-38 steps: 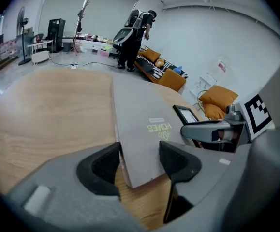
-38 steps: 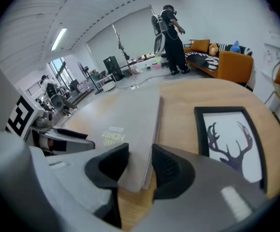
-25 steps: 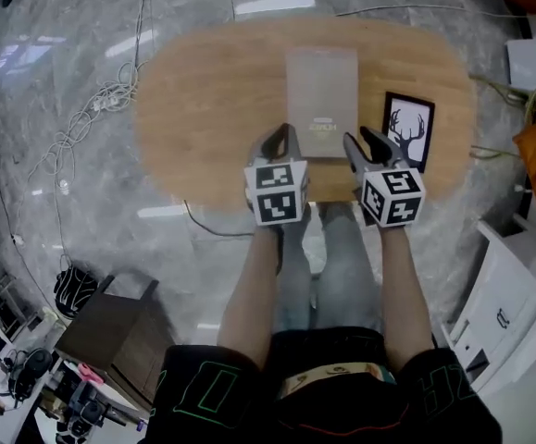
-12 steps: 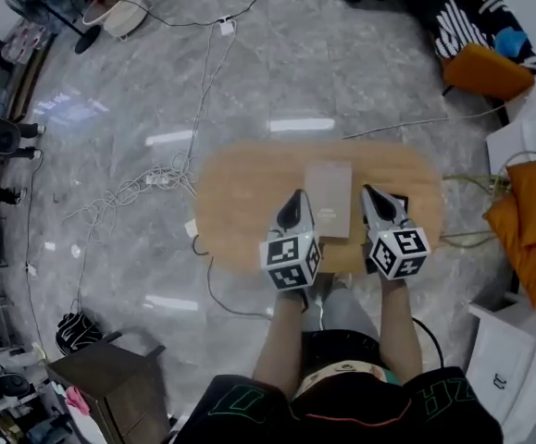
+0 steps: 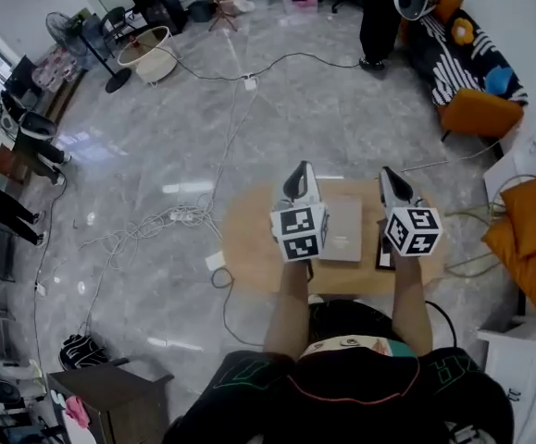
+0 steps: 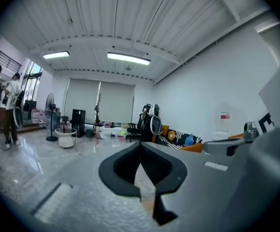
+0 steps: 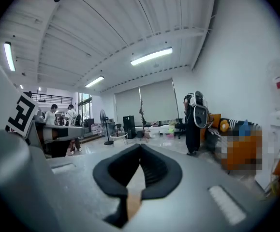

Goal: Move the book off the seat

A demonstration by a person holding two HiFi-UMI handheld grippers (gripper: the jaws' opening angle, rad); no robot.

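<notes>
Left gripper point(image 5: 299, 176): jaws fully together, nothing between them. Its own view shows the black pads meeting in a point point(image 6: 140, 145), with only the room beyond.

Right gripper point(image 5: 392, 179): jaws likewise closed and empty; pads meet point(image 7: 140, 149).

I hold both high above the seat point(image 5: 249, 248), side by side, pointing out across the room.

Book point(image 5: 343, 232): lies flat on the oval, light-wood seat, on its right half. In the head view it sits between my two grippers, neither touching it. Closed, rectangular, pale grey-beige cover, long side running away from me. Faint darker mark near the near edge, too small to read. My left gripper's marker cube covers the left edge.

Black-framed picture point(image 5: 382, 251): just right of the book on the same seat, mostly hidden behind my right gripper.
</notes>
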